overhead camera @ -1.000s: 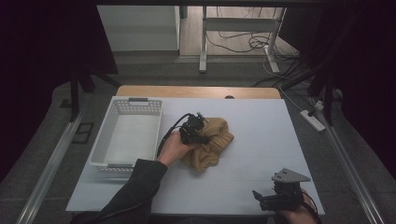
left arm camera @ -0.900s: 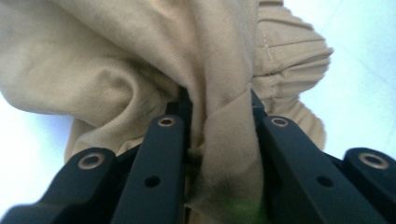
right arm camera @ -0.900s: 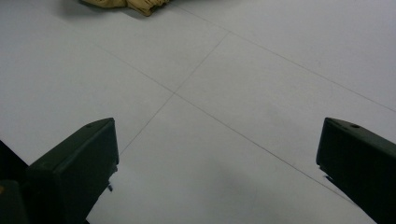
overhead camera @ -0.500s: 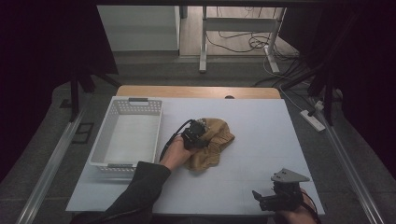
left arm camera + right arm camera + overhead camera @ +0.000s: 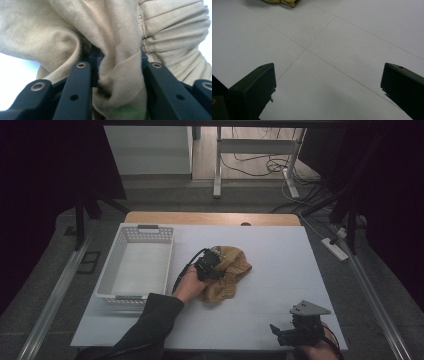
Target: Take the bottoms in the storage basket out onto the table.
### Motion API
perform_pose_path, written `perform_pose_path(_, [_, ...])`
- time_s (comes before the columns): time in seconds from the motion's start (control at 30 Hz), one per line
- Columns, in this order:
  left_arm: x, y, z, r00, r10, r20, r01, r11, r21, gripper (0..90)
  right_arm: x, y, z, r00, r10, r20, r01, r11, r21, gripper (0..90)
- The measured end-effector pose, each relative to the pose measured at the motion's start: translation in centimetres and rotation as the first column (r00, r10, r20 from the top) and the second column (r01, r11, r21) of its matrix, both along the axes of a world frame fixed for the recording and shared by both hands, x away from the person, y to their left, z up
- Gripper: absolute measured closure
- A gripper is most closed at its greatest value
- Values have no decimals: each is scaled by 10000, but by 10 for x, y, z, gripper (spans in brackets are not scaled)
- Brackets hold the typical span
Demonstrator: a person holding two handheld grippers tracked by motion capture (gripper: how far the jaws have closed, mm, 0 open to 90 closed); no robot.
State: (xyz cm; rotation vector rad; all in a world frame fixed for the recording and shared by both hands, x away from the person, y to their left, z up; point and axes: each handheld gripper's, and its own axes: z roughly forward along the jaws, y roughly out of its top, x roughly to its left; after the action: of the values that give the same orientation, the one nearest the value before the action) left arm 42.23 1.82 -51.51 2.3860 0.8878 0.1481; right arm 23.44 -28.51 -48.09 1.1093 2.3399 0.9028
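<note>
While the high view shows the crumpled tan cloth garment (image 5: pixel 227 272) just right of the white slatted plastic basket (image 5: pixel 135 267) on the worktop (image 5: pixel 280 250), the left claw (image 5: pixel 212 265) rests on it. Its own view shows jaws, just opening, with a fold between; that fold could slip free. The right claw (image 5: pixel 328 87), well apart, gapes empty.
</note>
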Motion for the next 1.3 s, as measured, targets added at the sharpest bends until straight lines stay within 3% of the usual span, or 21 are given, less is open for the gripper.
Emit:
perform_pose_path(0.53, [2, -2, 2, 9991, -7, -433, -4, 9997, -248, 488, 0, 0, 0, 10000, -7, 3, 7, 10000, 11, 6])
perform_pose_path(0.8, [3, -2, 0, 9994, 115, -322, -127, 9993, -364, 343, 0, 0, 0, 10000, 19, 9, -19, 10000, -17, 6])
perform_pose_path(1.03, [3, -2, 0, 9997, 176, -190, -181, 9995, -271, 287, 0, 0, 0, 10000, 17, 1, -17, 10000, 5, 6])
perform_pose_path(1.3, [4, 1, 4, 9986, 55, -520, -97, 9968, -796, 189, 0, 0, 0, 10000, 19, -1, -19, 10000, 3, 6])
